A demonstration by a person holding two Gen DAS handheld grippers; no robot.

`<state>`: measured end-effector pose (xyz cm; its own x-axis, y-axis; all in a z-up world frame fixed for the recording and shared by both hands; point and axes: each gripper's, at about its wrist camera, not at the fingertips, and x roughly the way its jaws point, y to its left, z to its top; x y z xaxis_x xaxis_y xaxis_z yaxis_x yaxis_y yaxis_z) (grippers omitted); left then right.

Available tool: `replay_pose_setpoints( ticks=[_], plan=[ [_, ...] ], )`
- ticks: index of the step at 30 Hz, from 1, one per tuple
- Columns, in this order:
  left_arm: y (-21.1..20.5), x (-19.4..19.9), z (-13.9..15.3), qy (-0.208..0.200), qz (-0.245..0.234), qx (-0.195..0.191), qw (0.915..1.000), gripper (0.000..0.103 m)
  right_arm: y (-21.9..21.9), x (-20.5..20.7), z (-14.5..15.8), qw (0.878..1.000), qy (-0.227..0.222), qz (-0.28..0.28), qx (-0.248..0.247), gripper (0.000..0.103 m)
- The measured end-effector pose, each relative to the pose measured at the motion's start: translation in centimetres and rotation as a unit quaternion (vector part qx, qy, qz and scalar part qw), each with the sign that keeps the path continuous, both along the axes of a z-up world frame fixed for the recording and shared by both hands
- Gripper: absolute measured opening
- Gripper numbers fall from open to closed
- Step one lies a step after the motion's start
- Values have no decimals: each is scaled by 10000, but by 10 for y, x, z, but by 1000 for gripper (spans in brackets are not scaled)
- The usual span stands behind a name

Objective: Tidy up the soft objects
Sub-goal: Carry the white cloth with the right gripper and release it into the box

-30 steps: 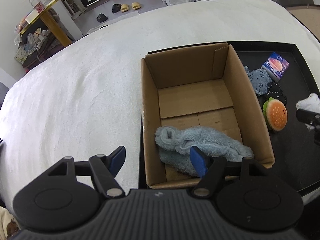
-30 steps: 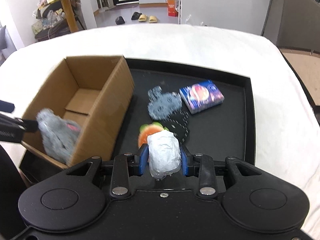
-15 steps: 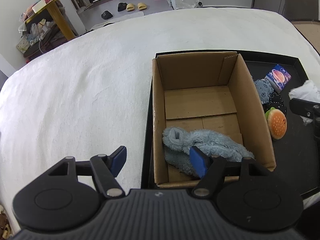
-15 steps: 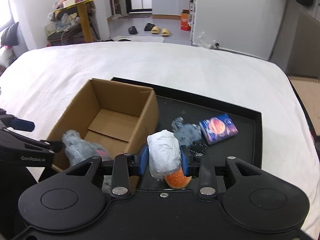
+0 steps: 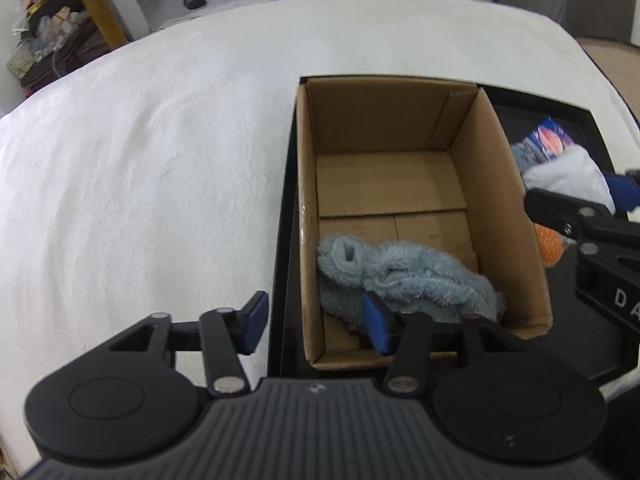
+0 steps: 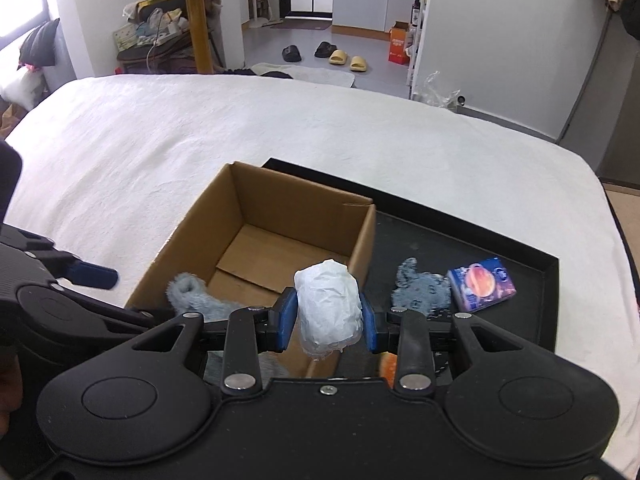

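Note:
An open cardboard box (image 5: 500, 200) stands on the left end of a black tray (image 6: 480, 232). A fluffy light-blue cloth (image 5: 400, 272) lies in the box's near end. My left gripper (image 5: 316, 326) hovers over the box's near left corner. Its jaws are closing, and nothing is pressed between the pads. My right gripper (image 6: 327, 320) is shut on a crumpled white wad (image 6: 328, 308), held above the box's right wall. In the left wrist view, the wad (image 5: 568, 176) shows beside the box.
On the tray right of the box lie a grey plush (image 6: 420, 294), a blue printed packet (image 6: 482, 284) and an orange burger toy (image 5: 550, 244). The tray rests on a wide white bed cover (image 5: 160, 160). Beyond it are floor, slippers and a yellow table.
The right gripper has risen and moved left with the white wad, from above the tray to the box's right wall. The left gripper's jaws have narrowed. The blue cloth lies still.

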<state>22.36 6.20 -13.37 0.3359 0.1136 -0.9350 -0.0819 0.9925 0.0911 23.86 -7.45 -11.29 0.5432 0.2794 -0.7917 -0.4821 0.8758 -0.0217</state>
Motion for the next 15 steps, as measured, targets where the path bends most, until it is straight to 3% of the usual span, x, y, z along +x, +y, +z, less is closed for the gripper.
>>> replay_pose_setpoints(
  ticks=[1, 3, 6, 15],
  plan=[
    [1, 1, -2, 48, -10, -43, 10000, 40, 3, 0, -1, 10000, 15, 9, -26, 34],
    [4, 3, -5, 127, 63, -95, 9999, 18, 9, -1, -2, 9999, 14, 48, -91, 34],
    [9, 1, -5, 72, 141, -128, 9998, 6, 16, -1, -2, 9999, 28, 64, -156, 34],
    [16, -5, 4, -255, 343, -129, 9990, 6, 25, -2, -8, 9997, 31, 16, -237, 34]
  ],
)
